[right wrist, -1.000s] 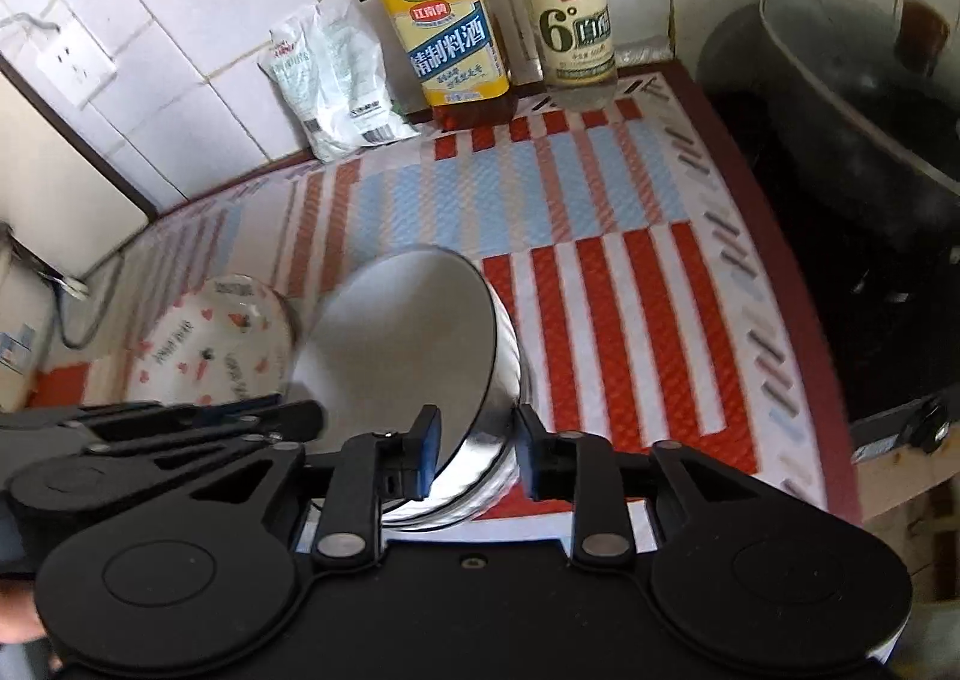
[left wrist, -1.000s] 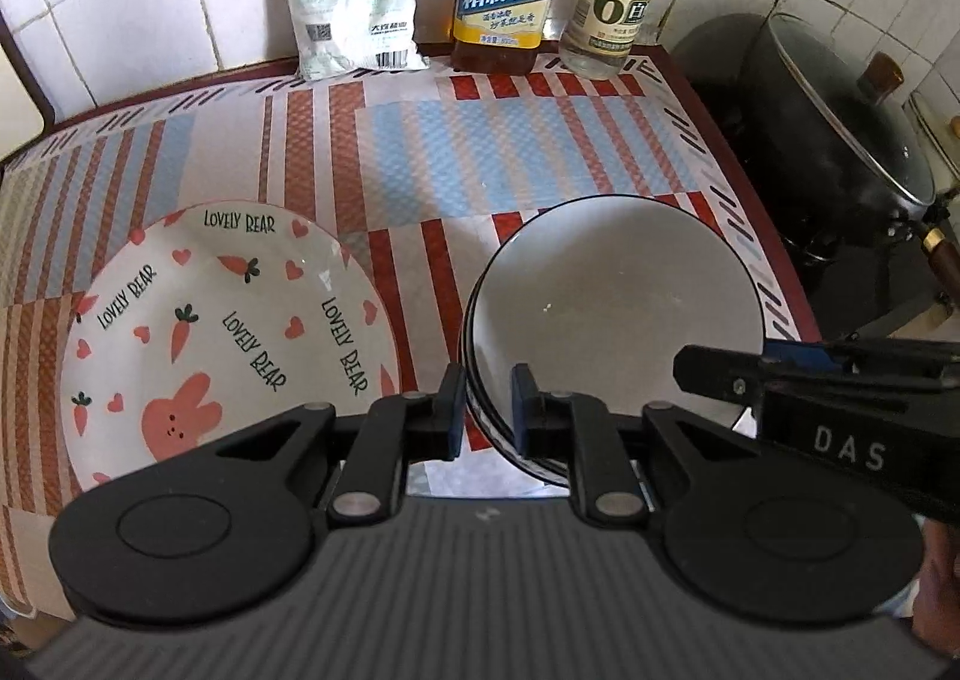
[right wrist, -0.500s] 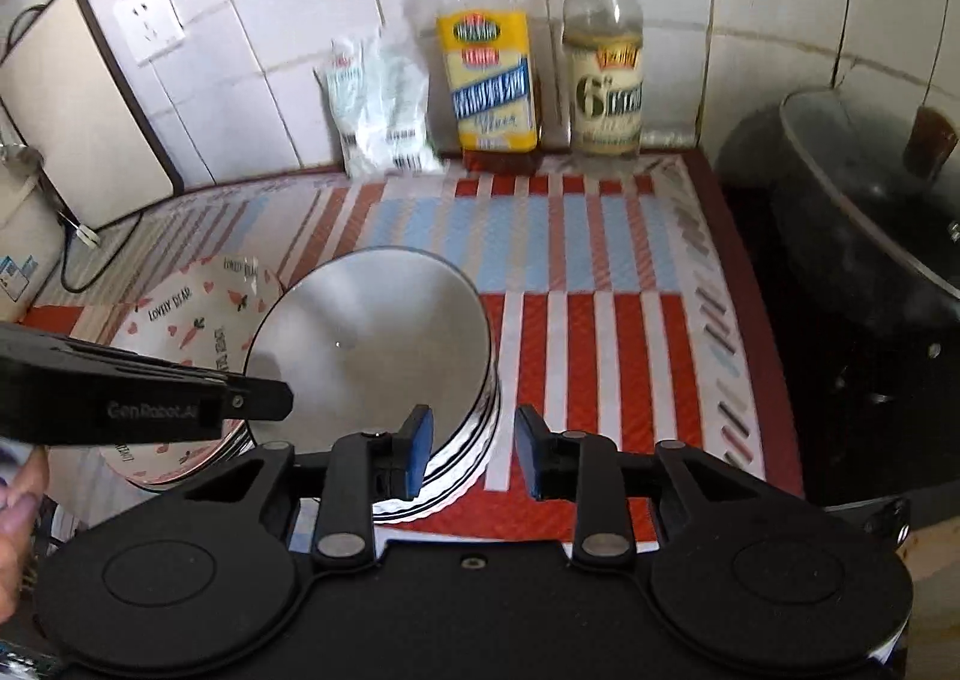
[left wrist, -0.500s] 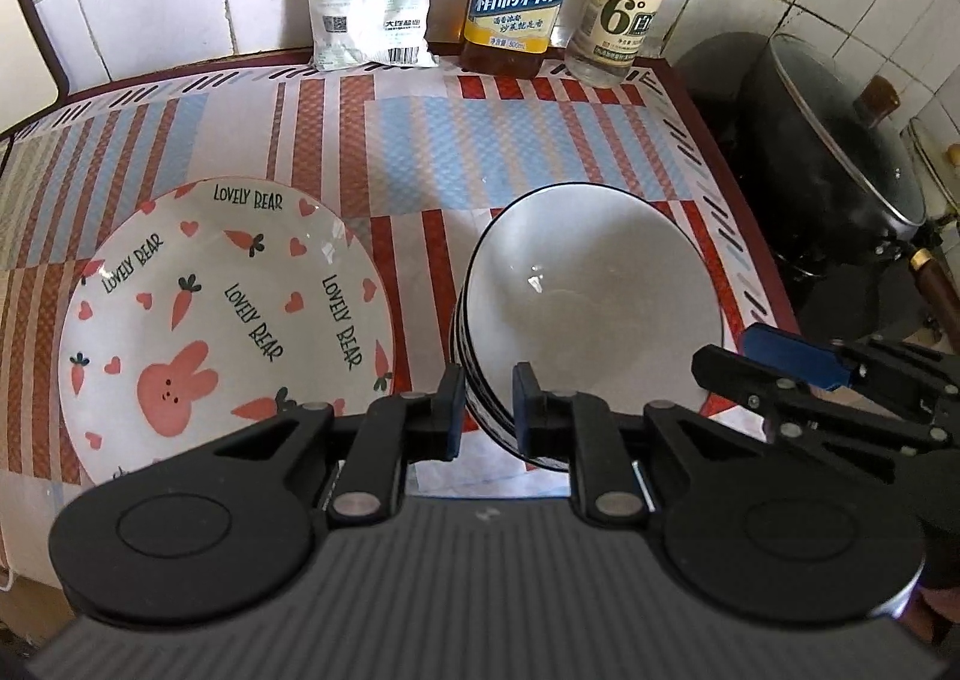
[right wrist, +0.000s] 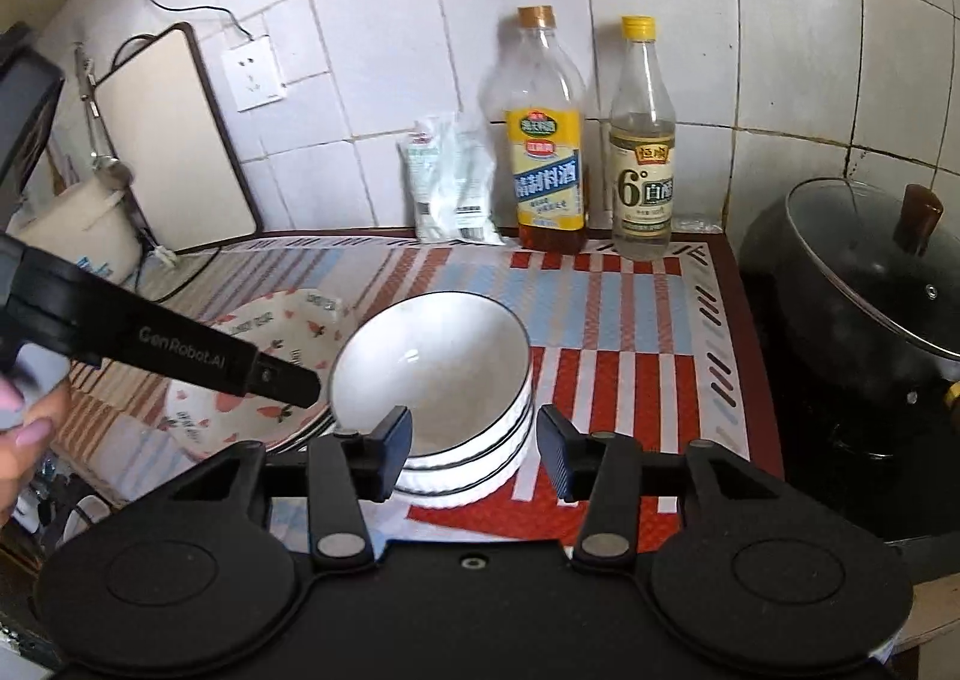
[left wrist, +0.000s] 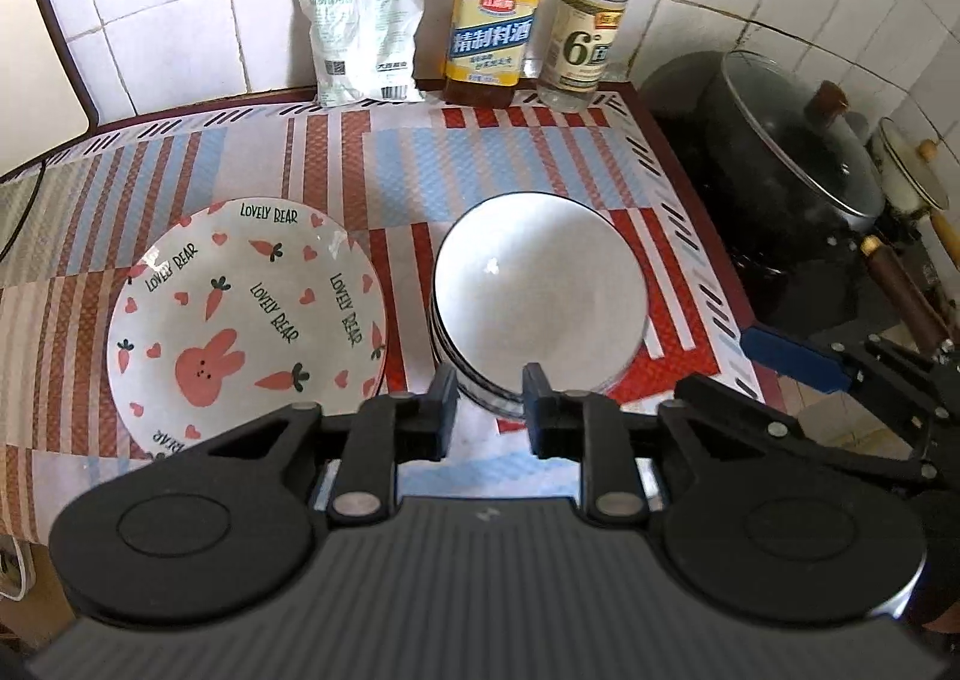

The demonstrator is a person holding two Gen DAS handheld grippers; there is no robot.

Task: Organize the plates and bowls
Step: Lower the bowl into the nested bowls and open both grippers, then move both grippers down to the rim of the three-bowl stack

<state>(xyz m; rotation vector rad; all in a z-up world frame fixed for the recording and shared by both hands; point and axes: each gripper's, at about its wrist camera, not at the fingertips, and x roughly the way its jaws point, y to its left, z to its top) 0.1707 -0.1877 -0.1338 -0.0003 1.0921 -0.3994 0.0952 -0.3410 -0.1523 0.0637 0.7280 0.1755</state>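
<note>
A stack of white bowls with dark rims [left wrist: 540, 296] sits on the striped mat; it also shows in the right wrist view [right wrist: 438, 380]. Left of it lies a white plate with a pink rabbit and carrots [left wrist: 246, 320], also in the right wrist view [right wrist: 264, 374], seemingly on top of other plates. My left gripper [left wrist: 485, 410] is open and empty, just in front of and above the bowls. My right gripper [right wrist: 474, 455] is open and empty, near the bowls' front edge; it shows at the right of the left wrist view [left wrist: 840, 374].
A cooking wine bottle [left wrist: 495, 8], a vinegar bottle [left wrist: 591, 20] and a white pouch [left wrist: 366, 32] stand against the tiled wall. A lidded black pot [left wrist: 792, 182] sits on the stove to the right. A cutting board [right wrist: 174, 140] leans at the far left.
Both grippers have pulled back and up from the bowl stack. Their jaws have opened wider, the right one most. The bowls and plate stay in place.
</note>
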